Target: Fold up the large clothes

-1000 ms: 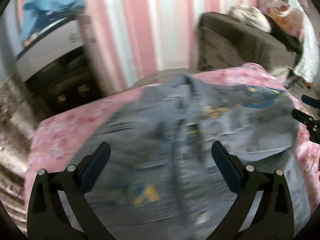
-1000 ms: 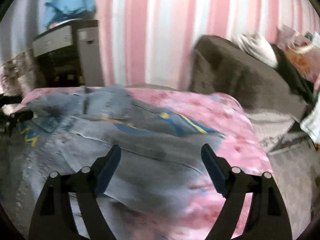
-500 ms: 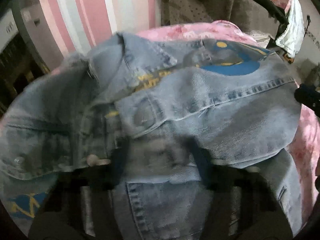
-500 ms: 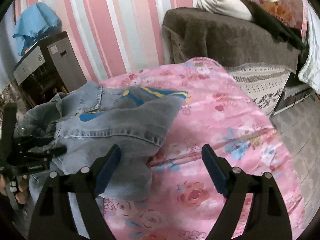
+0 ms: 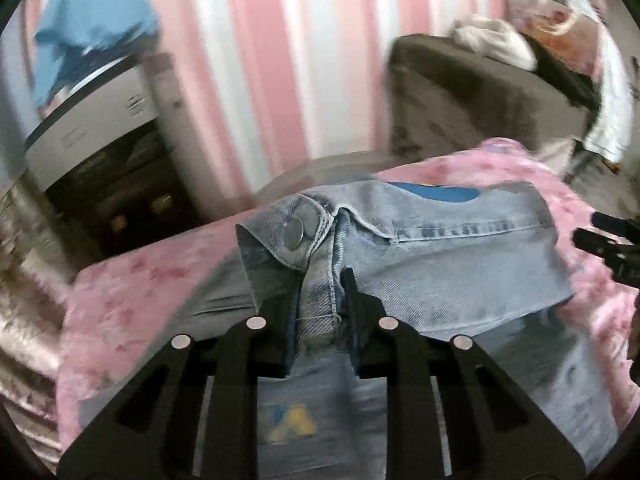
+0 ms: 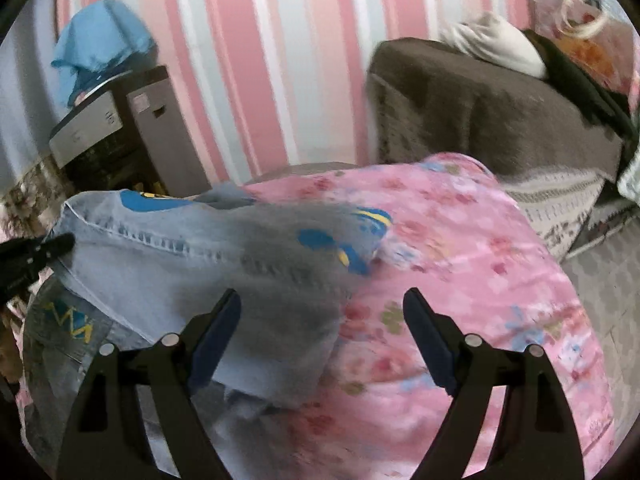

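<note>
Two layers of heavy, floppy denim jacket (image 5: 440, 264) bunch in your closing left gripper (image 5: 322, 304) jaws at frame centre; your right gripper (image 6: 322, 320) gapes empty.

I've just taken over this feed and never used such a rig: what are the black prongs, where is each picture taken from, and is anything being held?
No robot here: a person carries a handheld two-finger tool in each hand, each with a fisheye camera looking along its fingers. The left view shows the left gripper, its fingers closing on a bunched fold of the denim jacket near a metal snap button. The right view shows the right gripper open and holding nothing, one finger over the jacket, the other over the pink floral cover where the jacket lies.
</note>
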Demonstrator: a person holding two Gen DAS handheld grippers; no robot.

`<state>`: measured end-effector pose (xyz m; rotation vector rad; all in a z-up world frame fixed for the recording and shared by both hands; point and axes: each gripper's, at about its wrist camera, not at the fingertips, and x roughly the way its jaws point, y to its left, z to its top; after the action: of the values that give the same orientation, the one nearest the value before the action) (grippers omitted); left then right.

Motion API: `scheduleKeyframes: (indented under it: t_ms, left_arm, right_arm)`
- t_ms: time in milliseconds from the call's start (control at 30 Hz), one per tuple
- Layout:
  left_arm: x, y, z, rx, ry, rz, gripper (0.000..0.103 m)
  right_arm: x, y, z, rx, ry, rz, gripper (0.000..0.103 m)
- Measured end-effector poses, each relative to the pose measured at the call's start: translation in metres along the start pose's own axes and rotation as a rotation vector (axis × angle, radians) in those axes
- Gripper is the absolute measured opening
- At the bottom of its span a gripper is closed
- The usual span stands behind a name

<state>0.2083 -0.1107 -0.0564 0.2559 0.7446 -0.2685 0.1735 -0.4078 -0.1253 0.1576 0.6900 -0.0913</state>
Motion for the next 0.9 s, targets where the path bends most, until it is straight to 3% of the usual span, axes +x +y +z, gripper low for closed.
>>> scheduleKeyframes:
  t_ms: [67,167,233,333,433,500,567,600,667,733,800,900]
  left_arm:
    - [0.011,0.025,-0.009,-0.034,0.053,0.036,0.019]
    - [0.024,0.047,-0.033,-0.058,0.119,0.029,0.02]
    - [0.031,0.049,-0.044,-0.049,0.137,0.05,0.021]
    - [0.047,0.05,-0.055,-0.042,0.162,0.065,0.021]
    - [0.052,0.048,-0.056,-0.027,0.152,0.073,0.023]
    - [0.046,0.05,-0.058,-0.032,0.137,0.065,0.031]
    - [0.039,0.056,-0.06,-0.05,0.119,0.076,0.068]
    - [0.032,0.06,-0.061,-0.062,0.099,0.088,0.075]
    - [0.017,0.066,-0.063,-0.073,0.067,0.098,0.08]
    - [-0.005,0.073,-0.069,-0.084,0.047,0.085,0.088]
    - [-0.025,0.079,-0.08,-0.094,0.022,0.1,0.1]
    - [-0.055,0.092,-0.108,-0.112,0.009,0.124,0.1]
  right_arm:
    - [0.011,0.025,0.005,-0.062,0.014,-0.002,0.083]
    - [0.036,0.053,0.007,-0.146,0.078,-0.02,0.08]
    - [0.063,0.067,0.003,-0.198,0.157,-0.056,0.058]
    - [0.096,0.073,-0.008,-0.26,0.236,-0.135,0.057]
    - [0.093,0.063,-0.01,-0.199,0.235,-0.09,0.057]
    - [0.074,0.058,-0.007,-0.166,0.194,-0.02,0.059]
    - [0.042,0.053,-0.004,-0.137,0.118,0.027,0.063]
    - [0.029,0.051,-0.005,-0.125,0.084,0.044,0.073]
    - [-0.006,0.046,-0.01,-0.095,0.006,0.06,0.082]
    - [-0.029,0.045,-0.019,-0.077,-0.036,0.073,0.098]
    - [-0.052,0.045,-0.033,-0.071,-0.065,0.05,0.101]
    - [-0.064,0.043,-0.055,-0.082,-0.05,-0.055,0.101]
